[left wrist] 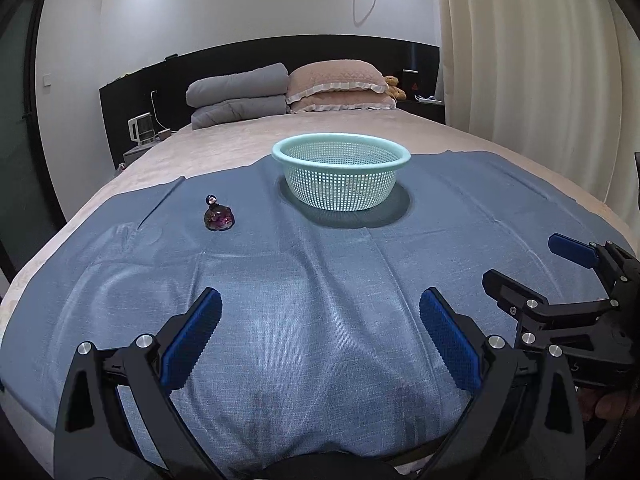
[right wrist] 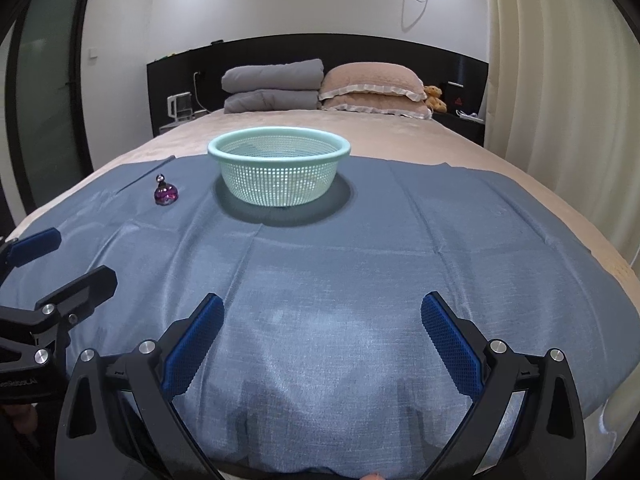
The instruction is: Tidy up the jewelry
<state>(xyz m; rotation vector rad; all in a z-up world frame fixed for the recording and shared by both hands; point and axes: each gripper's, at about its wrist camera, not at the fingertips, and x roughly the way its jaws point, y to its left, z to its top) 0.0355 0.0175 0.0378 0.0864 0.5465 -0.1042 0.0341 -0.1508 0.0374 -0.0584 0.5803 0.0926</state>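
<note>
Fingers of the left hand-held gripper [left wrist: 320, 316] fill the bottom of its own view, spread wide and holding nothing over the blue cloth [left wrist: 312, 264]. At lower right of that frame the right hand-held gripper [left wrist: 532, 264] is likewise spread wide and empty. Left of centre, farther up the cloth, stands a small purple trinket [left wrist: 218, 217], possibly a glass pendant or bottle; too small to tell. Beyond it, well apart at upper centre, a mint mesh basket [left wrist: 341, 148] sits on the cloth. Behind, the bed [left wrist: 224, 148] carries pillows [left wrist: 336, 84] against the headboard.
</note>
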